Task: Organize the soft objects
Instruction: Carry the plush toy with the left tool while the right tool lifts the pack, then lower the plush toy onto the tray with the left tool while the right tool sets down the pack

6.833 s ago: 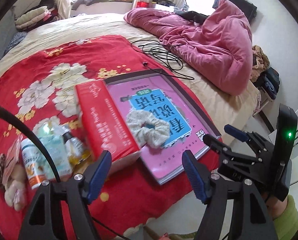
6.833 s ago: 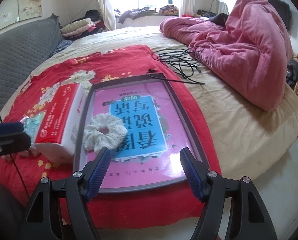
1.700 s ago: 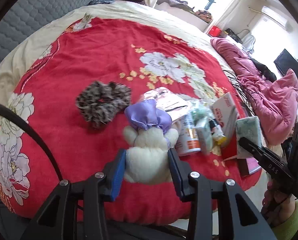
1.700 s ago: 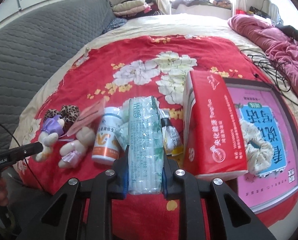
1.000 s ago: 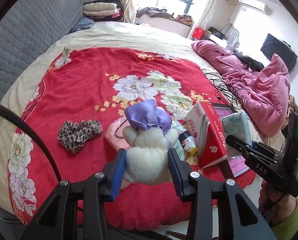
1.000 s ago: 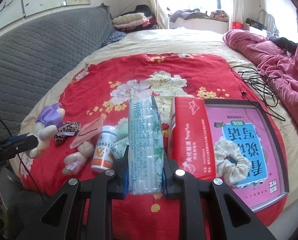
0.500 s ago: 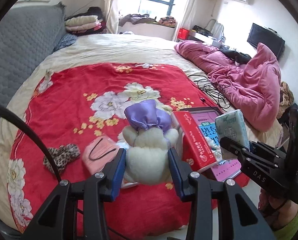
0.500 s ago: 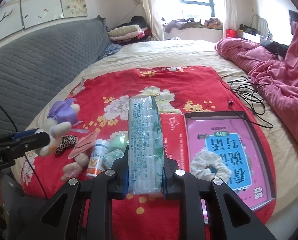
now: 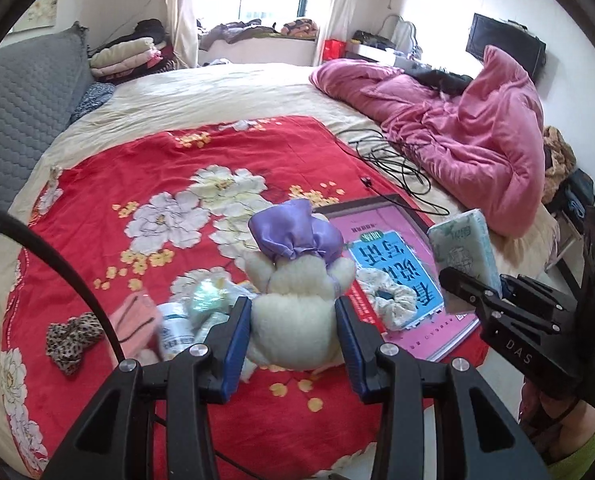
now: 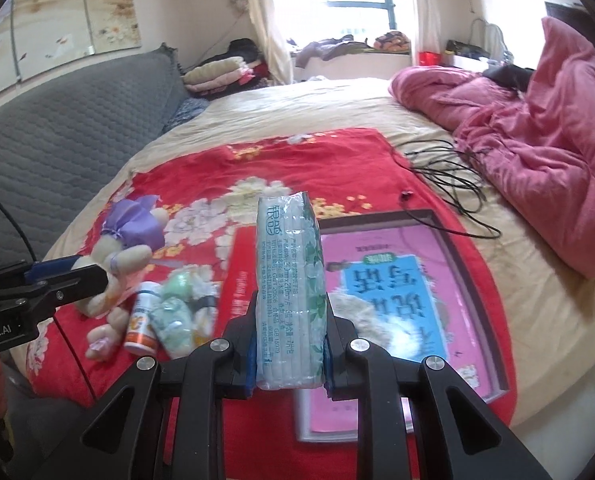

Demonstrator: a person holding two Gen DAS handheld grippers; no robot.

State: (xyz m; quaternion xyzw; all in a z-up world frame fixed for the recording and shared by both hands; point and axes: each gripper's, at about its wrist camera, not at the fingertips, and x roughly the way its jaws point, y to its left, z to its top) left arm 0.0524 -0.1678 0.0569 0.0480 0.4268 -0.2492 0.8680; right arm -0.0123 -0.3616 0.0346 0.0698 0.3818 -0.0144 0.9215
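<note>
Left gripper (image 9: 293,330): blue fingers (image 9: 235,334) pinching a cream plush toy (image 9: 297,296) with a purple satin bow, held clear above the red floral blanket (image 9: 109,184). Same toy seen in the right wrist view at far left (image 10: 127,240), clamped at the tip of the left gripper (image 10: 71,274).

Right gripper (image 10: 289,344): fingers pressed against both flat faces of a tissue pack (image 10: 291,292) in clear wrap with green leaf print, standing on end, raised over the bed. Same pack seen from the left wrist view (image 9: 463,252), at the tip of the right gripper (image 9: 471,288), over the right side of the pink-covered book (image 9: 393,264).

On the blanket: book lying flat with blue title panel; cream scrunchie (image 9: 389,302) resting on its cover. Red tissue box (image 10: 239,280) lying just beside the book's left edge. Left of the box, a cluster: white pill bottle with orange label (image 10: 141,320), pale green soft packs (image 10: 175,312), second small plush (image 10: 107,324). Pink face mask (image 9: 131,320) and leopard-print scrunchie (image 9: 71,336) farther left. Black cable (image 9: 393,164) coiled on the beige sheet beyond the book; pink duvet (image 9: 469,136) heaped at right.
</note>
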